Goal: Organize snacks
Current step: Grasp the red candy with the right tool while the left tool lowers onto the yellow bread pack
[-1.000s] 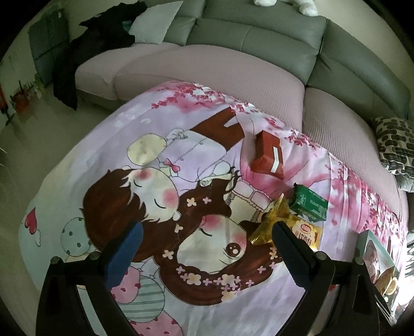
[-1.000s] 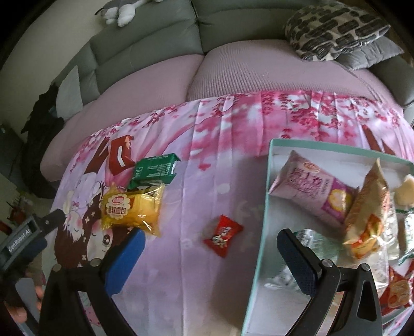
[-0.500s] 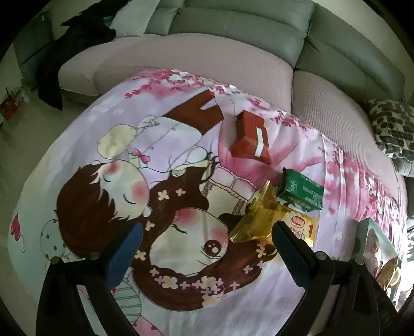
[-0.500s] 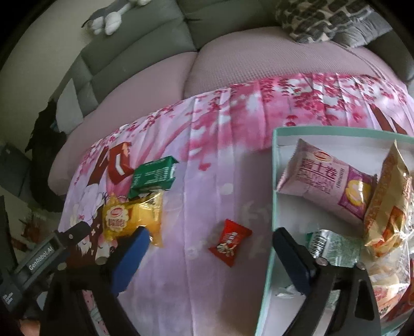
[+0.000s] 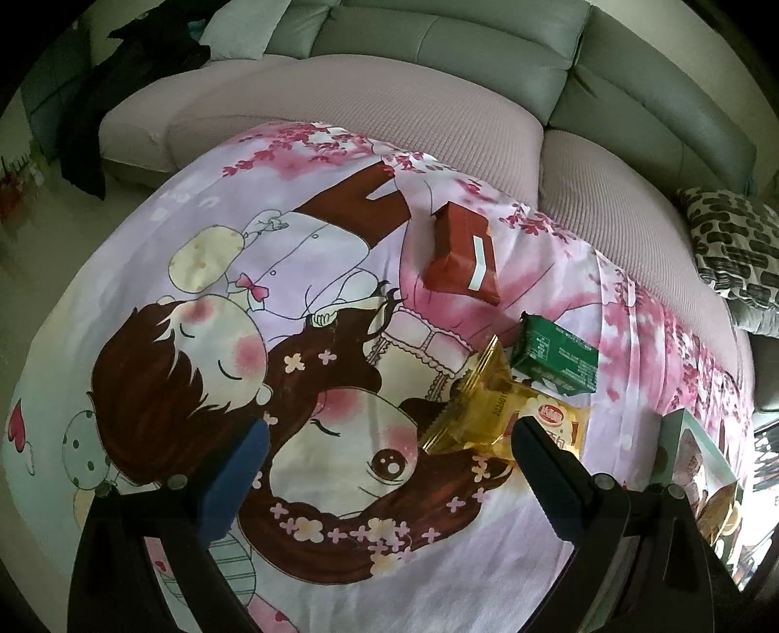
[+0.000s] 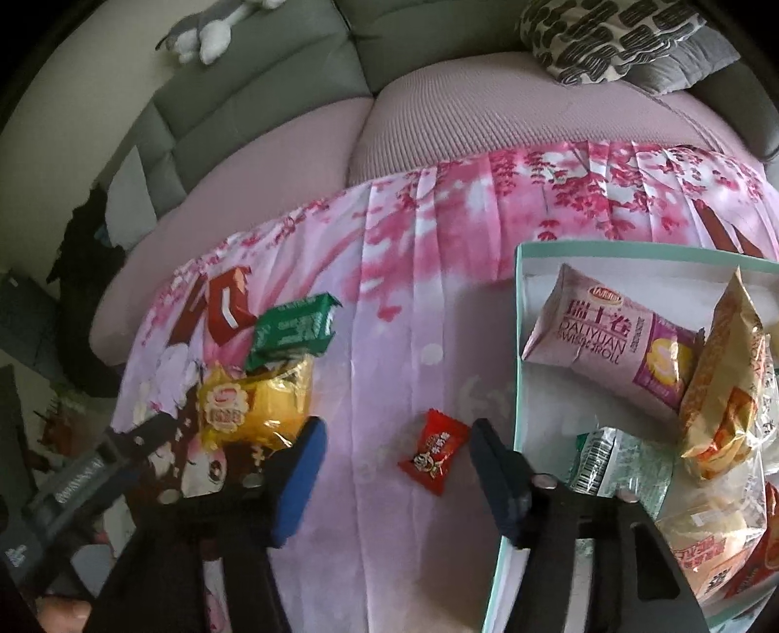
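Note:
On the cartoon cloth lie a red pack, a green pack and a yellow bread pack. My left gripper is open and empty, its right finger beside the yellow pack. In the right wrist view, my right gripper is open around a small red candy on the cloth. The yellow pack, green pack and red pack lie to its left. A teal-rimmed box at the right holds a pink Swiss roll pack and several other snacks.
A grey-and-pink sofa runs along the cloth's far edge, with a patterned cushion and a plush toy. The left gripper's body shows at the lower left of the right wrist view. The box's corner shows at the left view's right edge.
My left gripper has moved forward toward the yellow pack. My right gripper has moved left off the box to straddle the red candy, its jaws narrower than before.

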A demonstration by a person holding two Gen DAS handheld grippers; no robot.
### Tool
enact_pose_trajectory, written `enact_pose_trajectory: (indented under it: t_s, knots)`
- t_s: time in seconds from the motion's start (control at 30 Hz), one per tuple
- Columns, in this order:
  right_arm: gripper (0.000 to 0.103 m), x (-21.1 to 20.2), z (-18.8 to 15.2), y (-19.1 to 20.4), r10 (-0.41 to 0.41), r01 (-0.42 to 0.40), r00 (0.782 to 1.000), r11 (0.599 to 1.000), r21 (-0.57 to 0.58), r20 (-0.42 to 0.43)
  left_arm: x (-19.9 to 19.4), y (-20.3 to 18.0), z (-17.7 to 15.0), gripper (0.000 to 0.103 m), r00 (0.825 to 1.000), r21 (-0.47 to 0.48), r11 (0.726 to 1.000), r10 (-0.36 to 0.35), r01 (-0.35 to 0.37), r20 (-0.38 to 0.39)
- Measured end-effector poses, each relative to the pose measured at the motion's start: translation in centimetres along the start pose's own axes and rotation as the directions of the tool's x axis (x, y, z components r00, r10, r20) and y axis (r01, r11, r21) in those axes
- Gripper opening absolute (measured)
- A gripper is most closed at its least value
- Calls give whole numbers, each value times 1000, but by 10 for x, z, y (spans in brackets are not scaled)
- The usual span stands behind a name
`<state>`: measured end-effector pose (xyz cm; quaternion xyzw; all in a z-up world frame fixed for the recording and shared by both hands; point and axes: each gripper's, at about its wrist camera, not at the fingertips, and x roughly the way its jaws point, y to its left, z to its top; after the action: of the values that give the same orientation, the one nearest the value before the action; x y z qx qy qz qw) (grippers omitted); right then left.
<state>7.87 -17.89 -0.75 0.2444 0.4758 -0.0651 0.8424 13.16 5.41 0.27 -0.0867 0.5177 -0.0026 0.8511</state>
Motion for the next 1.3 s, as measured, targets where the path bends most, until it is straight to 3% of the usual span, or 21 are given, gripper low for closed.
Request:
enact_pose_trajectory:
  t_s: [0.33, 0.9, 1.07, 1.23, 1.3]
  knots:
    - [46, 21, -6, 3, -93, 90, 994, 995, -40, -65, 5, 4, 1, 100, 1000, -11, 1000, -7, 7, -15]
    - [26, 35, -5, 5, -107, 103, 992, 993, -61, -72, 12, 2, 0, 100, 999, 2, 1000, -17, 17, -29]
    - [24, 36, -6, 3, -119, 114, 990, 991, -72, -73, 15, -5, 0, 100, 998, 10, 998, -54, 55, -39]
    - [24, 37, -6, 2, -115, 109, 990, 991, -83, -79, 25, -20, -4, 100, 986, 40, 988, -145, 149, -78]
    - [24, 37, -6, 3, -116, 109, 990, 990, -89, -80, 29, -30, -6, 100, 986, 73, 986, -145, 151, -84]
